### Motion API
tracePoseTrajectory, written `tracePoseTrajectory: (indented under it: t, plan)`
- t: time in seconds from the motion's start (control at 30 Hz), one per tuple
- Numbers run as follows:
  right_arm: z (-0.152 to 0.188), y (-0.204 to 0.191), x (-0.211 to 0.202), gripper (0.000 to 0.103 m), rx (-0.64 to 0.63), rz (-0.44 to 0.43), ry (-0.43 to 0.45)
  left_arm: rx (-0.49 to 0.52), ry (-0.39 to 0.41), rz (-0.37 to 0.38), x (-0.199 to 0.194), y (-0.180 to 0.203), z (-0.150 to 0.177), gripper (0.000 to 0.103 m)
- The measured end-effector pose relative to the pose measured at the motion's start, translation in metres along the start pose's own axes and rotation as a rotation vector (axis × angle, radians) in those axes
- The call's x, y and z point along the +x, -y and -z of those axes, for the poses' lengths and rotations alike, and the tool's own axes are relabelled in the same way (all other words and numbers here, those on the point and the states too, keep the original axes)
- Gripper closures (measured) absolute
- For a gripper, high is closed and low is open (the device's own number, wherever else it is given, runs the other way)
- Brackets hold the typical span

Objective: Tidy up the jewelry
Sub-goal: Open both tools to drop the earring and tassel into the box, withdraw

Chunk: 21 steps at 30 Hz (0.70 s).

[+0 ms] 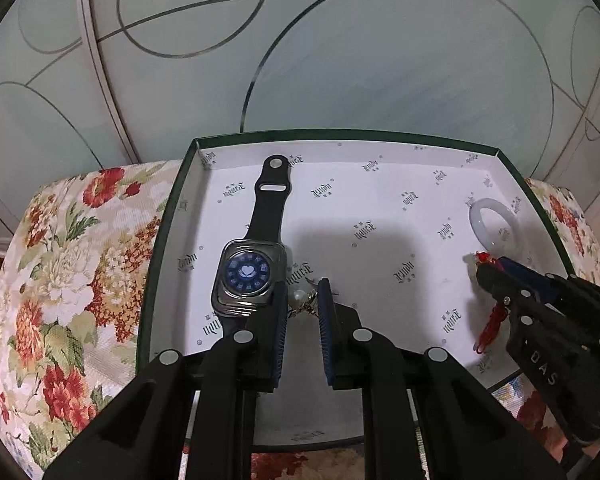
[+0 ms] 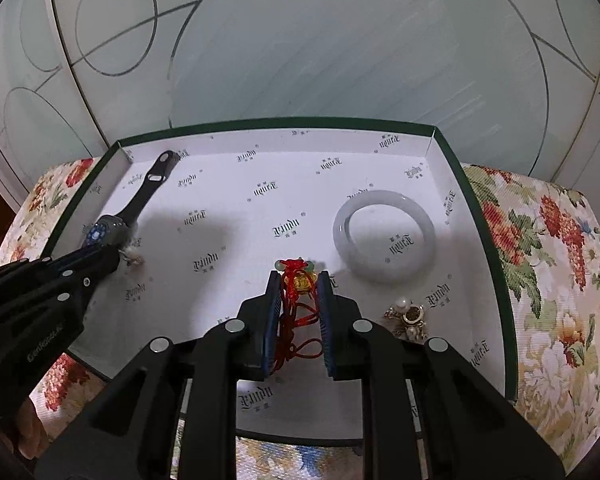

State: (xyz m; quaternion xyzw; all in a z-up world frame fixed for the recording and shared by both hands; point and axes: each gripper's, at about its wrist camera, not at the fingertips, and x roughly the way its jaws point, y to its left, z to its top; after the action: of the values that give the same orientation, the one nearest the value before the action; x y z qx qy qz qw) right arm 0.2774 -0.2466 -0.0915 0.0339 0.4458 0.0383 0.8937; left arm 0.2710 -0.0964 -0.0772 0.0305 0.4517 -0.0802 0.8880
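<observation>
- Left wrist view: left gripper (image 1: 302,300) sits nearest the camera, jaws drawn close together and clamped on a pearl earring (image 1: 300,298); one white pearl and thin metal parts show between the blue pads.
- Earring position: low over the white printed floor of the green-rimmed box (image 1: 168,216), near the front edge, left of centre.
- Smartwatch (image 1: 250,276) lies flat just beside the left finger. Its long axis runs from the front edge toward the back left corner; the strap end points at the back wall, the lit face points up.
- White bangle (image 1: 496,224) lies flat by the right wall.
- Right gripper (image 1: 485,269) enters from the right edge with a red cord charm (image 1: 494,320) hanging from it.
- Box rests on a floral cushion (image 1: 60,280).

- Right wrist view: right gripper (image 2: 299,284) has its jaws narrowed and clamped on the red cord charm (image 2: 298,304). Cord axis runs along the fingers; the gold bead and two green beads point toward the back wall.
- Charm position: mid-floor of the box (image 2: 496,264), nearer the front edge.
- White bangle (image 2: 384,236) lies flat, right of centre.
- Second pearl earring (image 2: 408,316) lies near the front right corner, beside the right finger.
- Left gripper (image 2: 129,255) reaches in from the left edge, next to the smartwatch (image 2: 112,228).
</observation>
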Motion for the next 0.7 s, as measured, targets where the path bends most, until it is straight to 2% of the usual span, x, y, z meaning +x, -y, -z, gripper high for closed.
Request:
tracePoseTrajectory:
  t: [0.2, 0.3, 0.33, 0.5, 0.6, 0.7]
  plan:
    - [0.000, 0.002, 0.001, 0.082, 0.004, -0.002, -0.002, 0.002, -0.006, 0.006, 0.000, 0.000, 0.000, 0.087]
    - [0.001, 0.002, 0.000, 0.064, 0.005, 0.000, 0.004, 0.002, -0.009, 0.006, 0.000, 0.000, 0.000, 0.086]
    - [0.002, 0.003, -0.001, 0.062, 0.005, 0.001, 0.008, 0.001, -0.011, 0.007, 0.000, 0.000, 0.000, 0.086]
    - [0.005, 0.009, -0.016, 0.061, 0.017, -0.003, 0.030, -0.005, -0.016, 0.010, -0.004, -0.001, 0.002, 0.085]
    - [0.006, 0.012, -0.032, 0.061, 0.024, -0.008, 0.051, -0.020, -0.005, 0.014, -0.013, -0.004, 0.004, 0.065]
    - [0.008, 0.014, -0.050, 0.061, 0.026, -0.013, 0.067, -0.032, 0.012, 0.022, -0.027, -0.007, 0.006, 0.062]
